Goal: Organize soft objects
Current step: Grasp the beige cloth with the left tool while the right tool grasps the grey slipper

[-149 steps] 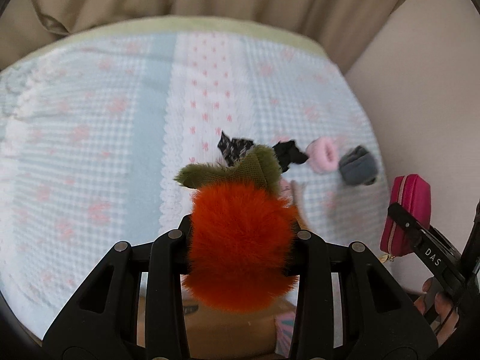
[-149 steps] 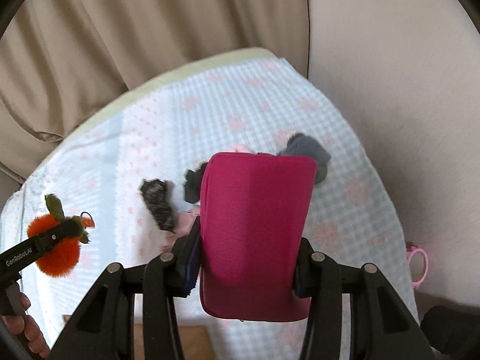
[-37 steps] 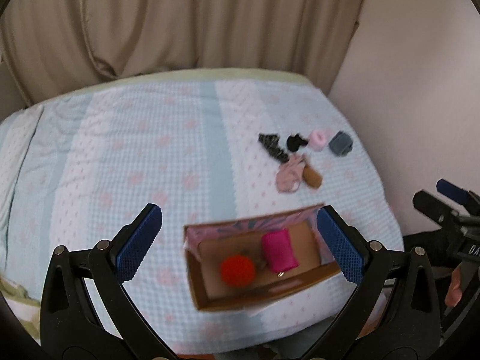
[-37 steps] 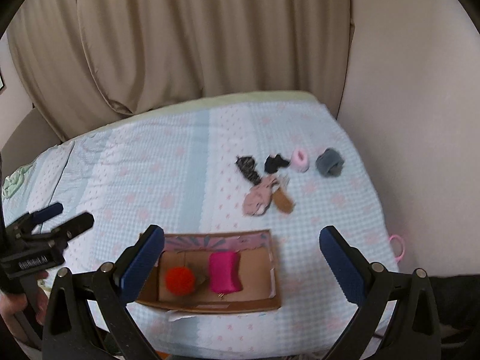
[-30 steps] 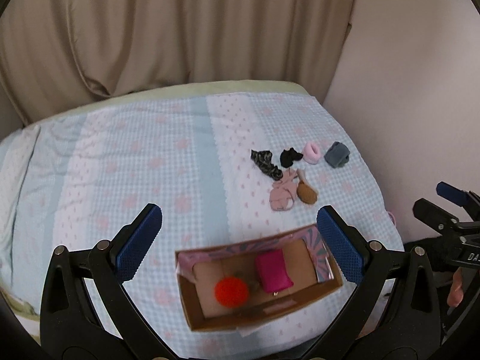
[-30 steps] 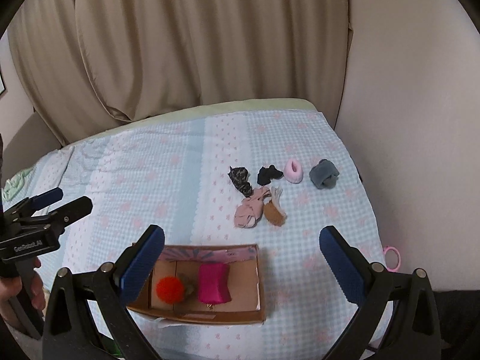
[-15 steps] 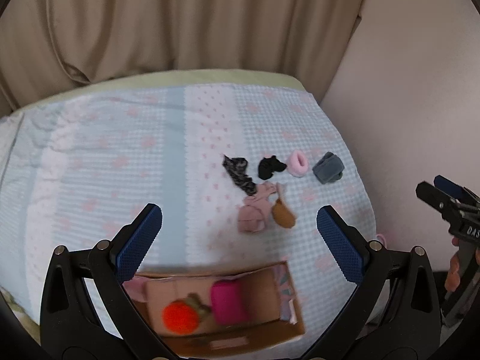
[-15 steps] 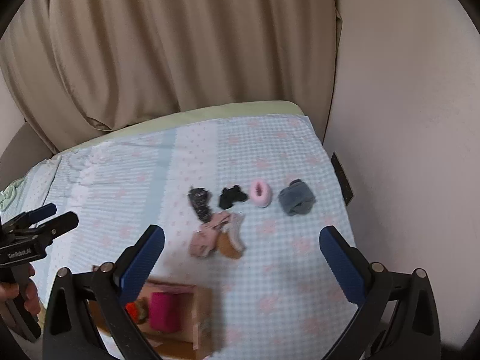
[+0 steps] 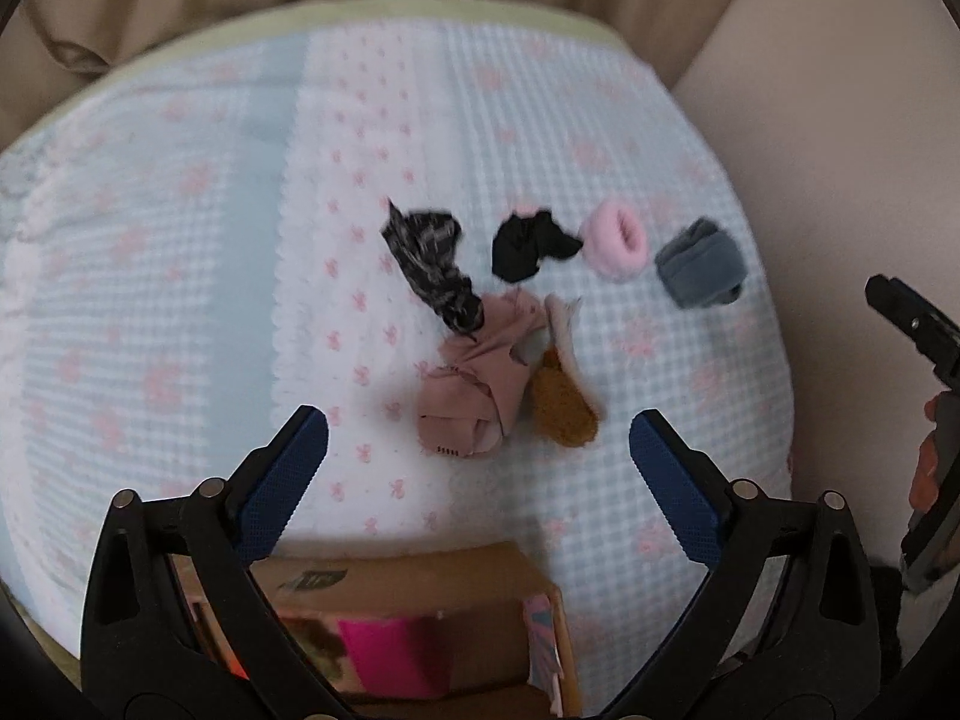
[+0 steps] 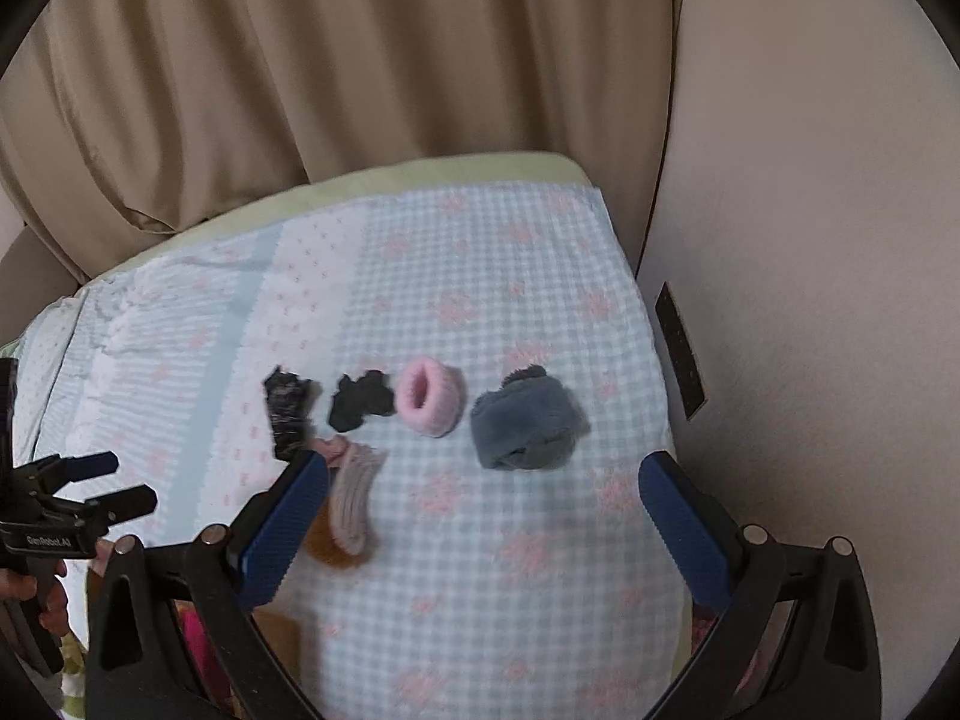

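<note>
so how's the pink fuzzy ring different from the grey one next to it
The pink ring is smaller and rounder than the grey one. The pink ring's hole faces up and stays open, while the grey one slumps, partly folded on itself. The pink ring nearly touches the black scrap; the grey one lies apart, nearer the wall. Both are soft and fuzzy and lie loose on the checked bedspread.

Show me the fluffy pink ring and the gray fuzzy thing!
fluffy pink ring (image 10: 431,396), right wrist view, on its front rim.
gray fuzzy thing (image 10: 528,420), right wrist view, on its middle.
</note>
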Demonstrator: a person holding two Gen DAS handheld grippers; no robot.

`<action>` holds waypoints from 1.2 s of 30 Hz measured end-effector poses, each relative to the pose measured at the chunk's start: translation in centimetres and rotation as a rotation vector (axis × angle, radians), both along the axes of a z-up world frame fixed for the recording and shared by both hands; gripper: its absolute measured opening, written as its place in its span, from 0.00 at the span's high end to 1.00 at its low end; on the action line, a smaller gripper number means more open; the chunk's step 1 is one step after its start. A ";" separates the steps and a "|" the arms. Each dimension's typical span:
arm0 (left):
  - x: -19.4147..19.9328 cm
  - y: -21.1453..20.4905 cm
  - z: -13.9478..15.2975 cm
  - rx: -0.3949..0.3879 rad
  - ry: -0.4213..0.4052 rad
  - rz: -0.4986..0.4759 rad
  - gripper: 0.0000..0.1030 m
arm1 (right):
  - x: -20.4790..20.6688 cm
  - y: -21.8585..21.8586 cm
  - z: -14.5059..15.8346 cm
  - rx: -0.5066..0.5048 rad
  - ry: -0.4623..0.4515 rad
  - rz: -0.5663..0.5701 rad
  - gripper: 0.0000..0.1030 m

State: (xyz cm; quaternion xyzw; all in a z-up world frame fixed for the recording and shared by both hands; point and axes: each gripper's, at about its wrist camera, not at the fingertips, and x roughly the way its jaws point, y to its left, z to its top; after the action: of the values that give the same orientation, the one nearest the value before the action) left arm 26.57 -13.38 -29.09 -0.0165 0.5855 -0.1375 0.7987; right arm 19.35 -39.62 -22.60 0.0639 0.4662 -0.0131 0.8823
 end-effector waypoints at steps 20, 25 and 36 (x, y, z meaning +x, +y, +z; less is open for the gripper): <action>5.7 -3.9 -16.2 0.111 0.276 -0.130 0.21 | 8.3 -2.6 -13.5 0.033 0.157 0.003 0.00; 6.4 -4.4 -17.9 0.121 0.285 -0.159 0.23 | 10.0 -2.7 -15.5 0.031 0.189 -0.001 0.00; 6.4 -6.4 -18.2 0.143 0.234 -0.225 0.49 | 11.5 -3.0 -18.3 0.017 0.240 -0.009 0.26</action>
State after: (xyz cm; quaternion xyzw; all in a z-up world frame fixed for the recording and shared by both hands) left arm 33.00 -19.76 -47.30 0.0901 0.6809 -0.1813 0.7038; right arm 30.84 -42.63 -40.87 0.0712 0.5683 -0.0206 0.8195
